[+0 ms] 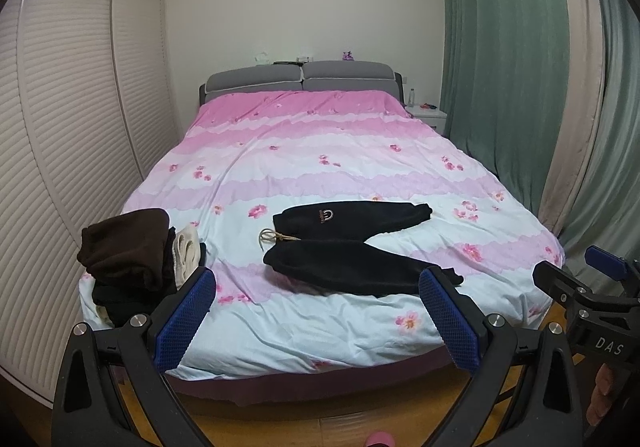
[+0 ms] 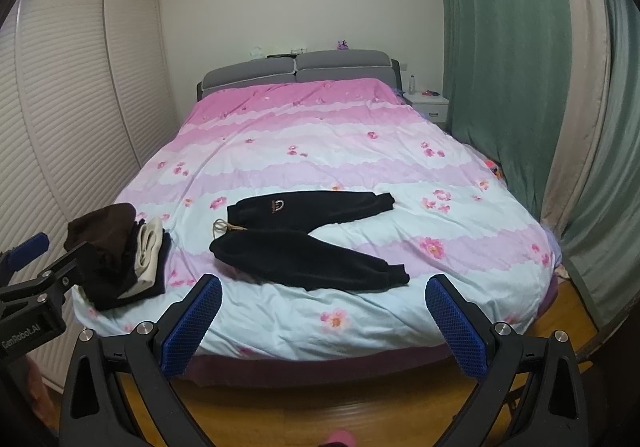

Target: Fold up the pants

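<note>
Black fleece pants [image 1: 352,247] lie spread on the bed's near half, waist to the left with a tan drawstring [image 1: 272,237], legs splayed to the right. They also show in the right wrist view [image 2: 304,243]. My left gripper [image 1: 316,291] is open and empty, held off the foot of the bed. My right gripper [image 2: 322,297] is open and empty, also back from the bed. Each gripper shows at the edge of the other's view: the right one in the left wrist view [image 1: 592,287], the left one in the right wrist view [image 2: 40,267].
A pile of folded brown, cream and dark clothes [image 1: 136,259] sits at the bed's near left corner. The bed [image 1: 320,151] has a pink floral cover. A louvered wardrobe [image 1: 72,107] is on the left; green curtains [image 1: 512,67] and a white nightstand [image 1: 428,115] are on the right.
</note>
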Tool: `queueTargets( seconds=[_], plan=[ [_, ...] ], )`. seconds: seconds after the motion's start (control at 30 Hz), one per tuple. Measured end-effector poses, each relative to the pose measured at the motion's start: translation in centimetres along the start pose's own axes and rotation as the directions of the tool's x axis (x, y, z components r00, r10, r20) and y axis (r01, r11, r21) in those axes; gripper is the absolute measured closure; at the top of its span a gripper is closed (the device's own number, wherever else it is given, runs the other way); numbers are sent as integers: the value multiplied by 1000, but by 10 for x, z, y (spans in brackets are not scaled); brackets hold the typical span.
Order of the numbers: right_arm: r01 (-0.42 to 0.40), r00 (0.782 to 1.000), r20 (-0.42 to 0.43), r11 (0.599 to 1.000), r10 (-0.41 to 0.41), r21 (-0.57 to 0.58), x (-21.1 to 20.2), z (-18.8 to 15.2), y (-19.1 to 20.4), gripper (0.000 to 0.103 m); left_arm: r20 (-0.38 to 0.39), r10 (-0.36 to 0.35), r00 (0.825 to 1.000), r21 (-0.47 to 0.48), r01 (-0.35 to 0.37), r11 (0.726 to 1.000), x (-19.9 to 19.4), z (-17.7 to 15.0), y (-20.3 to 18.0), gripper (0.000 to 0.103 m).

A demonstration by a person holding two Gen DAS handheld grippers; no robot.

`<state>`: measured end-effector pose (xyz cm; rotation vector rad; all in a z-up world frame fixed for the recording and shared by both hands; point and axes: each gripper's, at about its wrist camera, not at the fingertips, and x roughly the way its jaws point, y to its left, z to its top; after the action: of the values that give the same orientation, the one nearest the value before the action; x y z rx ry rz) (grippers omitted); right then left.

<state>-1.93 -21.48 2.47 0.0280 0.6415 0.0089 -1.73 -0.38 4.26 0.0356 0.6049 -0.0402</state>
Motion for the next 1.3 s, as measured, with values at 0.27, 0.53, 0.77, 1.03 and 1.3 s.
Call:
queueTargets(
  seconds=[0.27,0.53,0.77,1.03,1.3],
  plan=[
    [-1,1000,9,1000,1,8,0,6,-4,0,10,8,1000,-1,-8,1000,2,1,-2,0],
    [-3,1000,18,1000,3,18,0,11,-6,0,2,12,1000,-33,-12,999,5,7,2,0],
    [1,1000,20,1000,-2,29,1,13,-10,0,4,34,999,-19,-34,999,7,9,-1,0],
    [5,1000,19,1000,-6,30,2,16,-15,0,6,29,1000,-19,-29,999,8,10,-4,0],
    [9,1000,17,999,-10,32,4,17,-18,0,15,24,1000,-13,-24,1000,9,12,-8,0]
  ],
)
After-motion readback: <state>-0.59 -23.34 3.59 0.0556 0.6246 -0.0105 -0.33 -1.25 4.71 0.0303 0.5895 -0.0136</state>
